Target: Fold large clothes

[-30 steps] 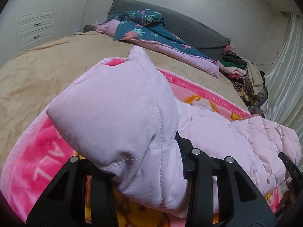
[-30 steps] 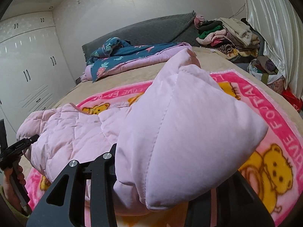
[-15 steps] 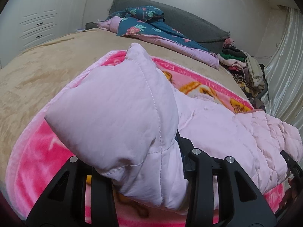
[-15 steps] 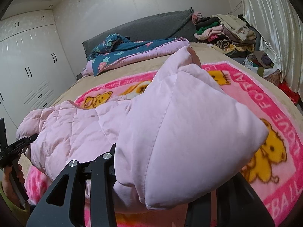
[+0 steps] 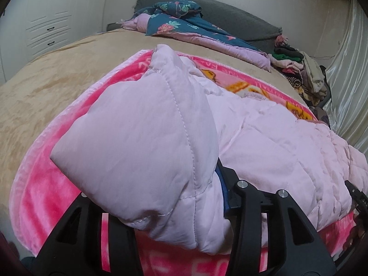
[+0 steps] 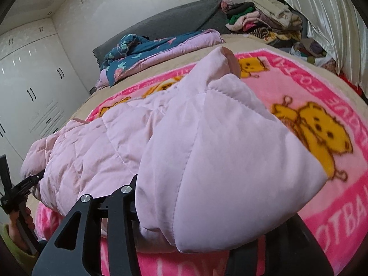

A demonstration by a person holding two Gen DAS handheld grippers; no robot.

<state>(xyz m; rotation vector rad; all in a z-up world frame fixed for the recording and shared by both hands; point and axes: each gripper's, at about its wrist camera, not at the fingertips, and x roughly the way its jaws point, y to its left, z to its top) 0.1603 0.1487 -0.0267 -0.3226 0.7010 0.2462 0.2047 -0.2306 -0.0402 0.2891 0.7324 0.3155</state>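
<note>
So the bed (image 5: 57,73) took up most of both views, covered in a tan sheet, with a big pink cartoon-bear blanket (image 6: 299,96) spread over the near part of it. A grey headboard cushion (image 5: 230,20) ran along the far end, a teal floral quilt (image 5: 184,20) was bunched up in front of it, and white wardrobes (image 6: 30,87) lined the wall. A messy pile of clothes (image 6: 260,20) sat at the far corner by the shiny curtain (image 5: 347,69).

The pale pink puffer jacket (image 5: 264,142) lay across the bear blanket, stretched between the two grippers. The left gripper (image 5: 179,209) had a puffy corner of it bunched between its fingers, and the right gripper (image 6: 195,218) had the other end the same way, padding bulging over the top. Both sets of fingers had just been easing apart a bit, with the jacket still sitting between them, and honestly I couldn't tell whether they were still pinching it, since the fabric hid the tips. A hand (image 6: 21,227) with a greenish sleeve showed at the edge of the right view, on the left gripper's handle.
</note>
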